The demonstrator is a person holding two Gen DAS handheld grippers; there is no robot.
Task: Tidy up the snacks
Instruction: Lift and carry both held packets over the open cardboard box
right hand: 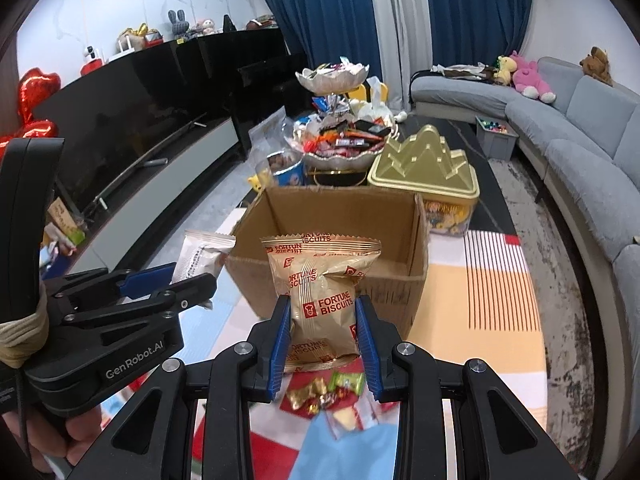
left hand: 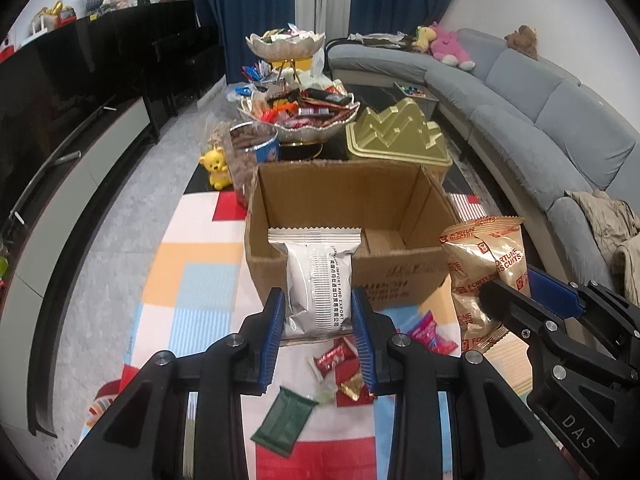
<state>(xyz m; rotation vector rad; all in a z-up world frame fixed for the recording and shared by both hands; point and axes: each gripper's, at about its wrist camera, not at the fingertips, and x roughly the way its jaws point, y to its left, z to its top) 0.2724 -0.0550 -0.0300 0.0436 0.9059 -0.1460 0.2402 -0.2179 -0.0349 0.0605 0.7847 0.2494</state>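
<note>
My left gripper (left hand: 319, 310) is shut on a silver snack packet (left hand: 316, 280), held upright just in front of an open cardboard box (left hand: 344, 184). My right gripper (right hand: 323, 320) is shut on a gold Fortune Biscuits packet (right hand: 324, 292), also held in front of the cardboard box (right hand: 344, 216). The box looks empty inside. In the left wrist view the right gripper (left hand: 516, 300) and its gold packet (left hand: 484, 264) are at the right. In the right wrist view the left gripper (right hand: 176, 280) and silver packet (right hand: 200, 256) are at the left.
Small wrapped candies (left hand: 340, 364) and a green packet (left hand: 286, 420) lie on the colourful mat (left hand: 192, 280) below the grippers. Behind the box stand a tiered snack bowl (left hand: 296, 116), a gold tin (left hand: 396, 136) and a cup (left hand: 254, 148). A grey sofa (left hand: 540, 120) is at the right.
</note>
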